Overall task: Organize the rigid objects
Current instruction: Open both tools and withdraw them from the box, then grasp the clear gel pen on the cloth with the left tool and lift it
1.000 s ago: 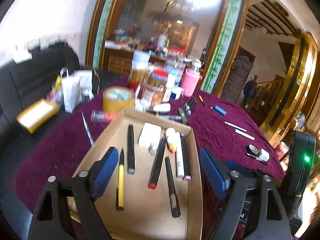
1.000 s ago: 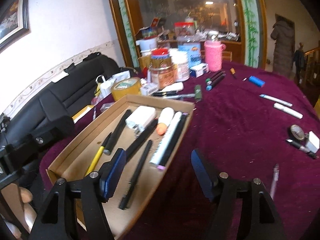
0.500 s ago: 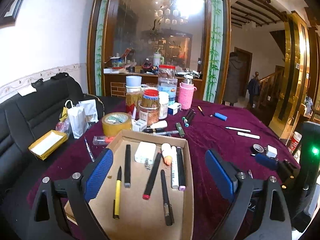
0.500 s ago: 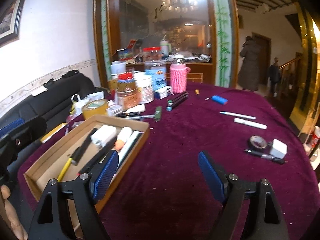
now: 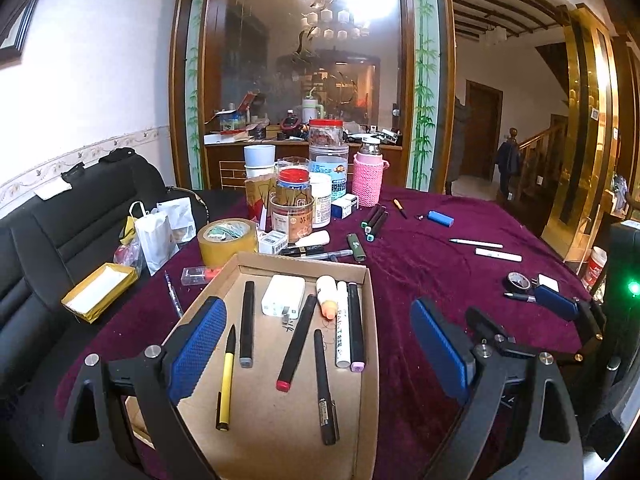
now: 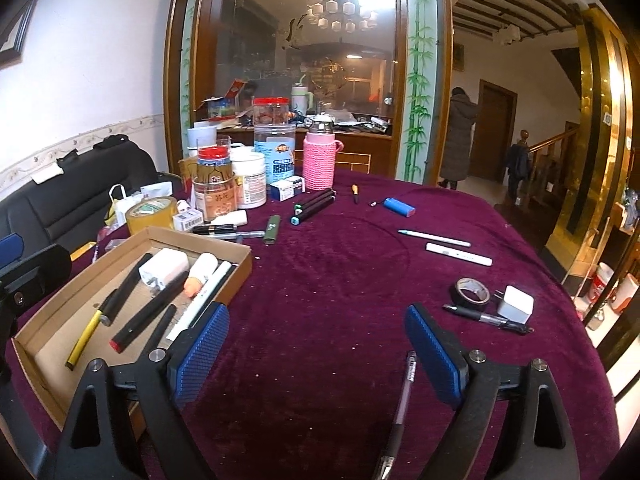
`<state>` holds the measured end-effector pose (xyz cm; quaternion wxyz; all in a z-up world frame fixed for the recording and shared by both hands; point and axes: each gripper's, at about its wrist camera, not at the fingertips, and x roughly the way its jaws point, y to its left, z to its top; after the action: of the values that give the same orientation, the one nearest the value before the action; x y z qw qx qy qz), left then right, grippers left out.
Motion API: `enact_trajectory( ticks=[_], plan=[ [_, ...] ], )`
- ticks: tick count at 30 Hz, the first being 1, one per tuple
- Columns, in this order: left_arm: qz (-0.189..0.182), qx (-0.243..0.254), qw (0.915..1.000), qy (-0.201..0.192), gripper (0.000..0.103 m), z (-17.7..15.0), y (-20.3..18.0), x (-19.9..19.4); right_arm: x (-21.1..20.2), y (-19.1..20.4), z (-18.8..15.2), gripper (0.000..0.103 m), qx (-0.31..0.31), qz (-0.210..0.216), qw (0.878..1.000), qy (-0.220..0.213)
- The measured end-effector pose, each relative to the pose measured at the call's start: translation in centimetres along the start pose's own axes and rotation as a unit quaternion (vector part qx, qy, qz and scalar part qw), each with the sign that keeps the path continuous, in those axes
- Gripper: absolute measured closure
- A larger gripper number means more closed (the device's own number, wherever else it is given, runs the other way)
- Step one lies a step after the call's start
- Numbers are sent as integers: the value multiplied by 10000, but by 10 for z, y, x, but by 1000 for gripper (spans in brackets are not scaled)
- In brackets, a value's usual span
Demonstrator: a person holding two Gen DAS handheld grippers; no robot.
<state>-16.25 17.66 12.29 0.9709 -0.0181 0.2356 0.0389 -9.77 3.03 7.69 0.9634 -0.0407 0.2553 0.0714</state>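
Note:
A shallow cardboard tray (image 5: pixel 362 268) (image 6: pixel 240 268) on the purple tablecloth holds several pens and markers, a white charger (image 5: pixel 282 294) and a yellow pen (image 5: pixel 226 376). My left gripper (image 5: pixel 316 348) is open and empty, hovering over the tray's near half. My right gripper (image 6: pixel 318 354) is open and empty above bare cloth right of the tray. A clear pen (image 6: pixel 402 404) lies between its fingers, close to the right one. Loose on the cloth: black tape roll (image 6: pixel 472 291), white charger (image 6: pixel 516 304), black pen (image 6: pixel 486 318), two white pens (image 6: pixel 458 254), blue lighter (image 6: pixel 399 206), markers (image 6: pixel 314 206).
Jars, cups and a pink bottle (image 6: pixel 318 162) crowd the table's back. A yellow tape roll (image 5: pixel 227 240) sits behind the tray. A black sofa (image 5: pixel 48 236) with bags and a yellow box (image 5: pixel 98 290) is on the left. The right gripper shows in the left wrist view (image 5: pixel 556 302).
Both grippers have lifted and tilted up, so the view shows more of the room. The right gripper has swung right, off the tray and over open cloth. Nothing was grasped.

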Motion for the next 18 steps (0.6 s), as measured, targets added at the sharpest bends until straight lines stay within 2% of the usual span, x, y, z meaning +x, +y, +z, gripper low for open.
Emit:
enact_trajectory(
  ticks=[18],
  plan=[
    [-53, -7, 9999, 153, 10, -4, 0, 5, 5, -8, -2, 10, 0, -248, 9996, 110]
  ],
)
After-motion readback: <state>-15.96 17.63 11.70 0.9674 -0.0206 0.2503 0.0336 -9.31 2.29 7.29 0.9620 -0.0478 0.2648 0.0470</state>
